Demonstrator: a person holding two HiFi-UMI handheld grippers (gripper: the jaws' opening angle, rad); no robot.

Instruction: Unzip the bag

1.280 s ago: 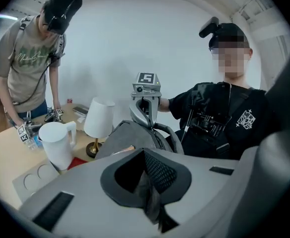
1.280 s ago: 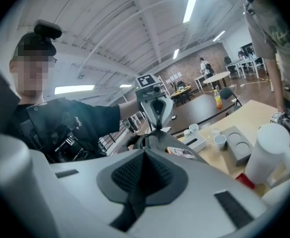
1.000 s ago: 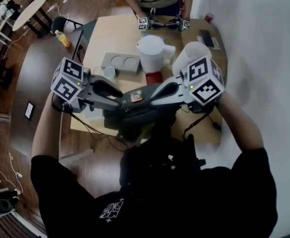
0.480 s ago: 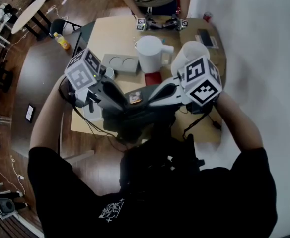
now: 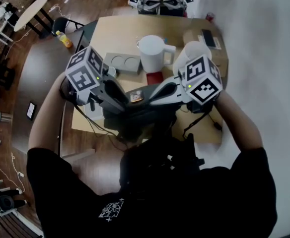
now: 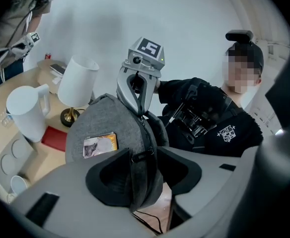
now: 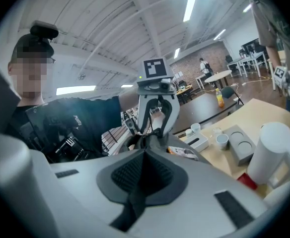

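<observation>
Bag [image 5: 140, 120] sits between left hand-held gripper [image 5: 121, 108] and right hand-held gripper [image 5: 152, 101], pitcher [image 5: 151, 53] behind.

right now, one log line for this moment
left gripper shut on bag | right gripper shut on bag top | zip looks closed

- A white jug [image 5: 152, 53] stood mid-counter [image 5: 120, 33].
- A grey tray [image 5: 121, 62] lay beside it, toward the left edge.
- A white lamp [image 5: 192, 53] stood toward the right edge.
</observation>
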